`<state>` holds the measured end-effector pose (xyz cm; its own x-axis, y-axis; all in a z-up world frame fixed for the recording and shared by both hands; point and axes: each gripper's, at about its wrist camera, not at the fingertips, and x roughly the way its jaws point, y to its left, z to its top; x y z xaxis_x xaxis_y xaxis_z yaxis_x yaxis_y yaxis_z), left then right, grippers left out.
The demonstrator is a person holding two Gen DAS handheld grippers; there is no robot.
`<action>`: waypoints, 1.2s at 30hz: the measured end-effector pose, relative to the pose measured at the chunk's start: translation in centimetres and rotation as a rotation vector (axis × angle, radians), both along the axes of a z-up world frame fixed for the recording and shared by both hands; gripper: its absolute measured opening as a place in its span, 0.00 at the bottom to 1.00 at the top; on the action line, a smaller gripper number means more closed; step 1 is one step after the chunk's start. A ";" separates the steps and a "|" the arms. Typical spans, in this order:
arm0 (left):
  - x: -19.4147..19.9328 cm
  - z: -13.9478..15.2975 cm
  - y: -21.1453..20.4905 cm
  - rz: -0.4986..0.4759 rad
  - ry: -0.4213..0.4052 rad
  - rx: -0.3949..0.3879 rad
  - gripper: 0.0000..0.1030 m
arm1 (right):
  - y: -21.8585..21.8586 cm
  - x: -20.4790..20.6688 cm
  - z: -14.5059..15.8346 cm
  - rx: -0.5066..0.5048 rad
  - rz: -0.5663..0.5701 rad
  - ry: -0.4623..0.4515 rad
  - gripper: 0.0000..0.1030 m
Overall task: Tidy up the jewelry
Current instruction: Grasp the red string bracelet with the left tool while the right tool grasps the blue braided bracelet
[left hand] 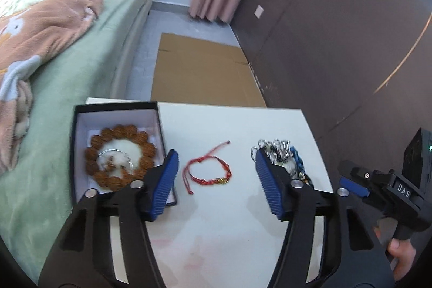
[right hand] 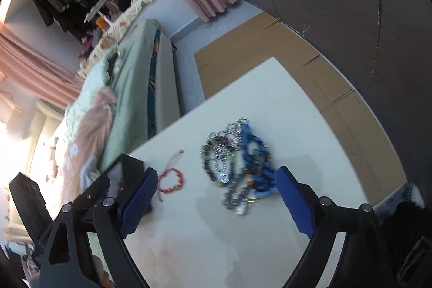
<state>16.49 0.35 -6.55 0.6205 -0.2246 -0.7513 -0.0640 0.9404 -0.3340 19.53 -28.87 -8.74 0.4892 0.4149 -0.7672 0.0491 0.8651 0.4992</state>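
Our left gripper [left hand: 216, 180] is wide open, and the red bracelet [left hand: 209, 170] lies right between its fingers, stretched side to side on the table [left hand: 229, 220]. Our right gripper [right hand: 216, 196] is open too, over the tangled pile [right hand: 237, 161]. The box [left hand: 81, 142] sits left.

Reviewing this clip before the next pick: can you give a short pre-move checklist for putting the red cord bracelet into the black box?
1. Left gripper open: ok.
2. Red cord bracelet lies between its fingers, apart from the other jewelry: ok.
3. Black open box within reach, lid off: ok.
4. Room in the box: cannot tell; a brown wooden bead bracelet fills most of it.
5. Right gripper open, over the tangled pile of silver and blue chains: ok.
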 end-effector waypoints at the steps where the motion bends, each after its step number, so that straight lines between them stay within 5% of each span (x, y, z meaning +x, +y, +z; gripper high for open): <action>1: 0.2 -0.3 -0.4 -0.005 0.009 0.003 0.51 | -0.4 0.1 -0.3 -0.010 -0.002 0.007 0.81; 11: 2.2 -3.5 -4.7 -0.081 0.100 0.069 0.40 | -2.3 1.4 -2.7 -0.059 0.011 0.066 0.68; 19: 3.9 -6.5 -5.6 -0.088 0.188 0.107 0.30 | 0.2 2.7 -4.7 -0.095 0.102 0.117 0.59; 25: 4.5 -7.3 -6.2 -0.085 0.188 0.139 0.30 | 1.1 2.8 -6.1 -0.156 0.129 0.155 0.46; 28: 4.6 -7.4 -6.9 -0.084 0.174 0.182 0.30 | 0.8 2.8 -6.4 -0.178 0.125 0.162 0.29; 32: 4.5 -7.5 -6.8 -0.066 0.171 0.235 0.10 | 0.2 2.6 -6.0 -0.143 0.125 0.150 0.08; 36: 4.7 -7.5 -5.9 -0.074 0.183 0.176 0.08 | 0.0 2.4 -5.1 -0.121 0.120 0.120 0.08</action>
<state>21.20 -5.56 -14.06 0.4573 -0.1202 -0.8811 -0.0372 0.9874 -0.1540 21.90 -28.88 -13.82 0.3444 0.3657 -0.8647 -0.0048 0.9217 0.3879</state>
